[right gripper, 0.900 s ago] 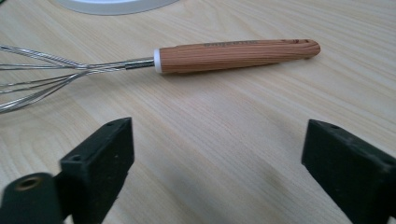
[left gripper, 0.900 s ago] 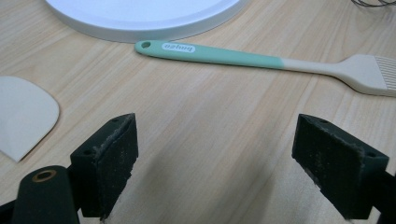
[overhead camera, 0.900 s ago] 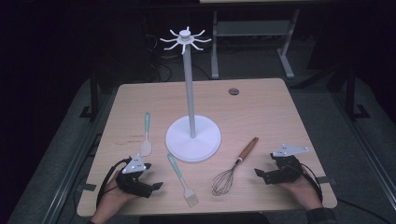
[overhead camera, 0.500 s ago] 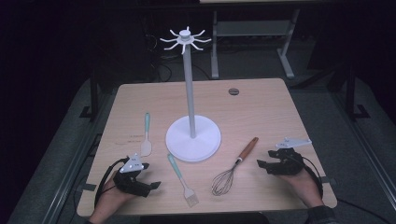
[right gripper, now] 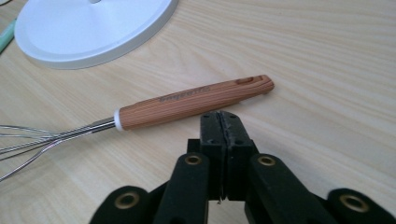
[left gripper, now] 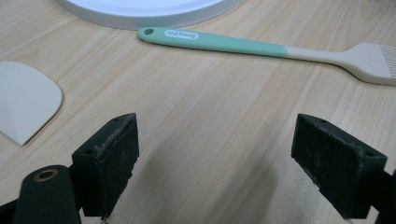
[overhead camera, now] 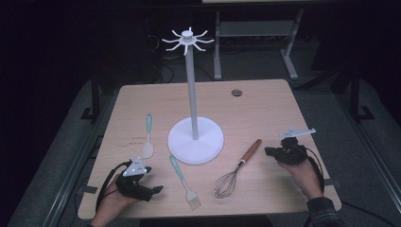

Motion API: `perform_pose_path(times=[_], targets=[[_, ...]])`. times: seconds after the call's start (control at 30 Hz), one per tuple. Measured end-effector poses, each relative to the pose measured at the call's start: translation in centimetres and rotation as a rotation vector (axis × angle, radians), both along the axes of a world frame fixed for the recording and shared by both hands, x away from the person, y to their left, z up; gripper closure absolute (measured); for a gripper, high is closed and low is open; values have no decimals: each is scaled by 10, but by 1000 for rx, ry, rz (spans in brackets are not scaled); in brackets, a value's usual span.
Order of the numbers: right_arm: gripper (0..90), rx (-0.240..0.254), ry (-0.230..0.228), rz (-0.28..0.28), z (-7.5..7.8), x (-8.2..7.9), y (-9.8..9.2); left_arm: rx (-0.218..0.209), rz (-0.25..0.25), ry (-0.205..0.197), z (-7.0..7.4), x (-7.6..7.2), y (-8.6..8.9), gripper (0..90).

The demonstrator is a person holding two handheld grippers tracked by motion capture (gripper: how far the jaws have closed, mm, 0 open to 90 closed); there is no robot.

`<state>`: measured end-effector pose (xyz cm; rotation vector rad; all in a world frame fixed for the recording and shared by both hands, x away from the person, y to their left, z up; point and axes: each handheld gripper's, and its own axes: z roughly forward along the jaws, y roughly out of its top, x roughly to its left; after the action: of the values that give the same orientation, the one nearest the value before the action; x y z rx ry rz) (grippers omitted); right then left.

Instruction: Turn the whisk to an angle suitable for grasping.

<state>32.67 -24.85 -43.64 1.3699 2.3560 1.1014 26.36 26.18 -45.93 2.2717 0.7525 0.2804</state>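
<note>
A white hook stand [overhead camera: 191, 94] rises from a round base [overhead camera: 195, 140] at mid-table. Left of it lies a teal-handled spatula [overhead camera: 148, 137], and in front a teal-handled pastry brush [overhead camera: 183, 176]. A whisk [overhead camera: 236, 170] with a wooden handle lies to the right. My left gripper [overhead camera: 153, 190] rests open at the front left, with bare table between its jaws [left gripper: 219, 154]; the brush [left gripper: 219, 42] and the spatula blade [left gripper: 25, 100] lie ahead of it. My right gripper [overhead camera: 269, 151] is shut and empty [right gripper: 223, 126], its tips just short of the whisk handle [right gripper: 196, 100].
A small dark disc [overhead camera: 236, 92] sits in the tabletop near the far edge. The stand base [right gripper: 93, 28] is close beyond the whisk. Bare wood stretches across the table's far half and right side. Dark floor and metal frame legs [overhead camera: 217, 47] surround the table.
My right gripper has moved forward along the table toward the whisk handle's end. The left gripper has hardly moved.
</note>
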Motion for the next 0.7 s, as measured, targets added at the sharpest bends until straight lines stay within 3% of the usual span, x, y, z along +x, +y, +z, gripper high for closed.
perform_pose_path(times=[0.47, 0.7], targets=[[900, -31, -22, 6, 3, 25, 9, -2, -3, -9, 1, -1, 1, 146], [900, -55, -1, -17, -4, 43, 14, -5, -4, 0, 0, -2, 0, 145]])
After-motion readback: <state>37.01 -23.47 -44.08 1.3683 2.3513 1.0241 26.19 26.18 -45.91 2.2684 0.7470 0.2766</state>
